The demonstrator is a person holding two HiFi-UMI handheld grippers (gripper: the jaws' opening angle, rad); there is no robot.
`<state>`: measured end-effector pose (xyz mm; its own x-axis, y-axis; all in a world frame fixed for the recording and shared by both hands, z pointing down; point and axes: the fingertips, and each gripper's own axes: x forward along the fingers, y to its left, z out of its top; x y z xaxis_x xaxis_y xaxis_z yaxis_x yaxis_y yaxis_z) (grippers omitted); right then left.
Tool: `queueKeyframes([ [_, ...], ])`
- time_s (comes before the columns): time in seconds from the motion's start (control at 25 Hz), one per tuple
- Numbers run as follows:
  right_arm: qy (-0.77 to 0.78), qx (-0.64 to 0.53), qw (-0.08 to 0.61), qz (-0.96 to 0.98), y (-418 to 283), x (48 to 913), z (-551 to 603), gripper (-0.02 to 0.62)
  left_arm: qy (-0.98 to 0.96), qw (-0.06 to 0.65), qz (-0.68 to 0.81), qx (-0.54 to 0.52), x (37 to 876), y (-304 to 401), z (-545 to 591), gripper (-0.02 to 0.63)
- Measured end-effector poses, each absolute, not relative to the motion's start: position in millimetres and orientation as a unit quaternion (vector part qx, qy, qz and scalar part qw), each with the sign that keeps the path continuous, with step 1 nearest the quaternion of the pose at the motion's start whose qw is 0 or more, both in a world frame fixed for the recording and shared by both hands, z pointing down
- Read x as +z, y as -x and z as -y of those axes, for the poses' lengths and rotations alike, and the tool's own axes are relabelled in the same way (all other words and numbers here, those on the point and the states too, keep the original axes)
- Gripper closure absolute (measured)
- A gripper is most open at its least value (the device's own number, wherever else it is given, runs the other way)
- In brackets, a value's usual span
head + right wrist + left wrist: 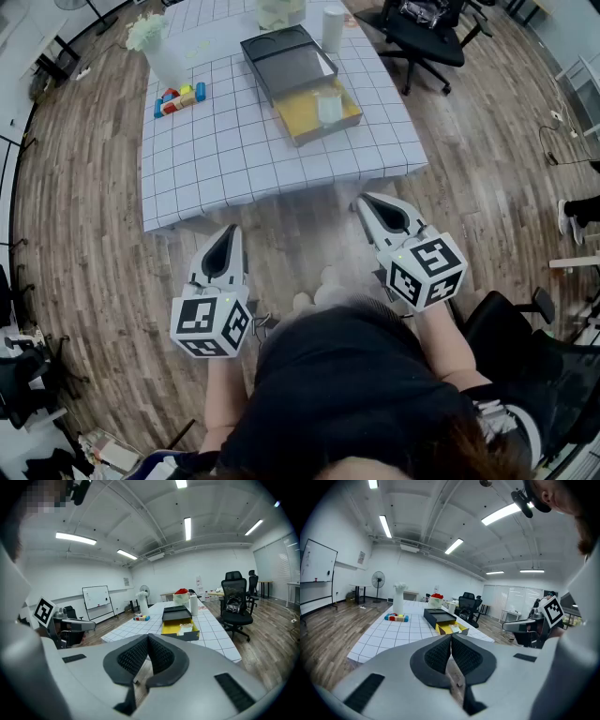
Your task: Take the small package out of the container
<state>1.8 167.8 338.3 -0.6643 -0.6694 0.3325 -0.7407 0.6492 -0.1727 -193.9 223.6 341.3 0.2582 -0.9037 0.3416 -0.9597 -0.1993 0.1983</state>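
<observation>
A yellow open box [317, 114] [451, 628] [180, 629] lies on the checked table, near its front right corner. A small pale package [329, 109] [186, 627] rests inside it. The box's dark lid [287, 60] [436, 616] [176, 613] lies just behind it. My left gripper [225, 242] [451, 636] is shut and empty, held over the floor short of the table's front edge. My right gripper [367, 202] [147, 636] is also shut and empty, level with it to the right. Both stand well short of the box.
The table [216, 159] carries coloured blocks [178, 98], a white vase with flowers [159, 47], a white cylinder [333, 26] and a pale container [281, 11] at the back. Black office chairs [427, 33] stand to the right. Wooden floor surrounds the table.
</observation>
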Motion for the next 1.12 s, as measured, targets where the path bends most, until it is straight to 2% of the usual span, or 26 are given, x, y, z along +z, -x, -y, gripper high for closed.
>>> queueKeyframes([
  [1.12,-0.319,0.163,0.139,0.923,-14.2,369.3,-86.9,0.580,-0.769,0.221,0.596,0.072,357.6,136.5,-136.1,0.578],
])
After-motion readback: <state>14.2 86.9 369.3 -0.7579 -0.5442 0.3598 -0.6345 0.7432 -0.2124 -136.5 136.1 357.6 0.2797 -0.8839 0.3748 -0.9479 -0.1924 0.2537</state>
